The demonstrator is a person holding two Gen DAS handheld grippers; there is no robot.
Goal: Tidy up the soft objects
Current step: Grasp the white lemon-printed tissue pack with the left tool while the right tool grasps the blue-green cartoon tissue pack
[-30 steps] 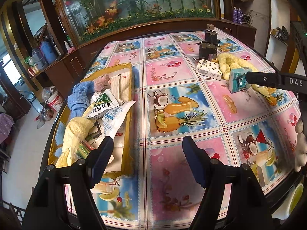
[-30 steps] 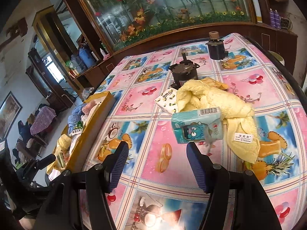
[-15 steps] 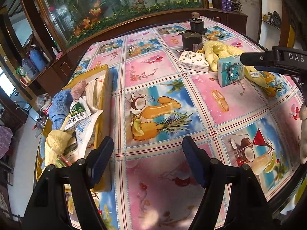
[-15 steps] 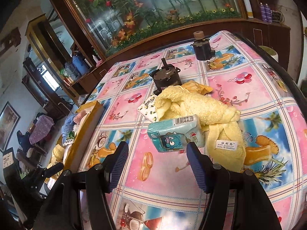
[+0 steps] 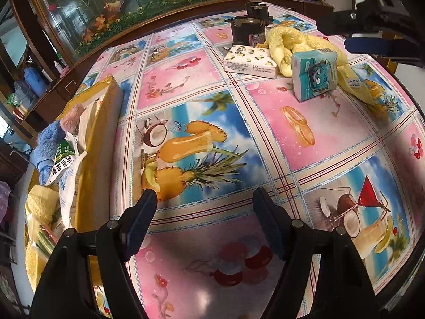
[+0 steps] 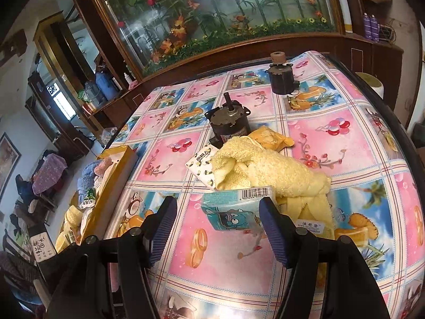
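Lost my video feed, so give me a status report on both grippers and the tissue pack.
Left gripper open, empty, over bare tablecloth. Right gripper open, closing in on teal tissue pack, not gripped. Yellow towel bunched right behind pack; may snag.

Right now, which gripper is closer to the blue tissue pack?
Right. The right gripper hangs open just before the tissue pack. The left gripper is open too, far back across the table.

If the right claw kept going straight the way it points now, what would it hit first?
Most likely the teal tissue pack, standing just ahead between the open fingers of the right claw. The yellow towel lies behind it. Exact depth is unclear.
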